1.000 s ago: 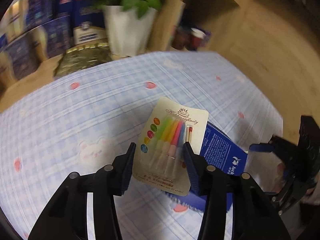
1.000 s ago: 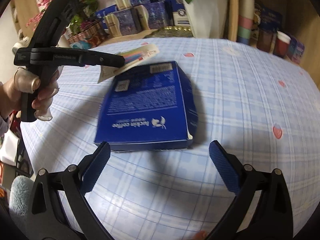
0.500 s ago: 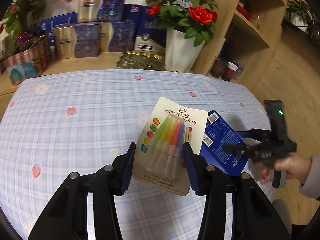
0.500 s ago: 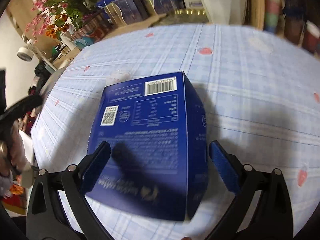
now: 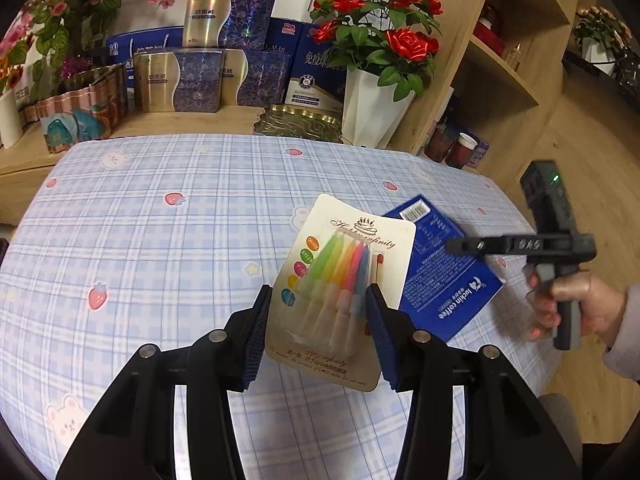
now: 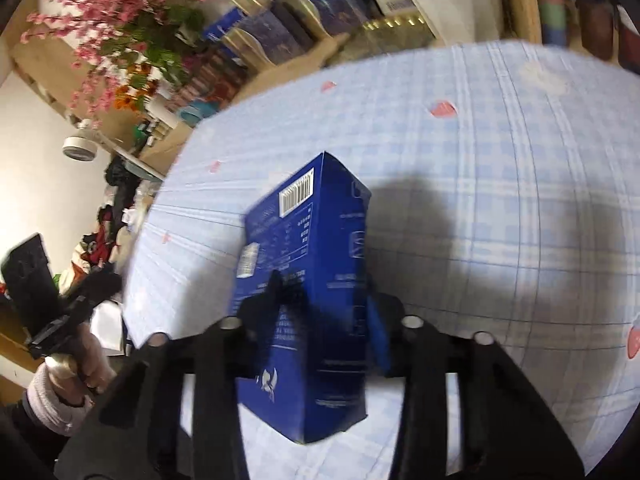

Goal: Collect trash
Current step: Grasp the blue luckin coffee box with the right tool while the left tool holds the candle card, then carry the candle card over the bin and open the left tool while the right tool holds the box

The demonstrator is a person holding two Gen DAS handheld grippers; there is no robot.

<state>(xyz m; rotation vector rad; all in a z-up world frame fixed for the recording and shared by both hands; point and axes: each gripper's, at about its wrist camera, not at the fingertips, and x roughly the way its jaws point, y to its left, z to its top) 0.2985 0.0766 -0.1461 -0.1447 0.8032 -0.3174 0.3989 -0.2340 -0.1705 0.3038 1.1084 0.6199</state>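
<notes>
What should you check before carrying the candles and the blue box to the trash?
1. Left hand-held gripper shut on candle pack: ok.
2. Right hand-held gripper, jaws just closing, shut on blue coffee box: ok.
3. Blue coffee box lifted off the tablecloth: cannot tell.
4. Candle pack upright, not slipping: ok.
5. Trash bin in sight: not ok, none visible.

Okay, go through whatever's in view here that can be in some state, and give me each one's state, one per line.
Left gripper: shut on the candle pack.
Candle pack: sealed, held above the tablecloth.
Right gripper: jaws have just been closing, now shut on the blue coffee box.
Blue coffee box: closed, tilted, clamped across its sides.
Tablecloth: spread flat.
Roses: upright in a white vase.
</notes>
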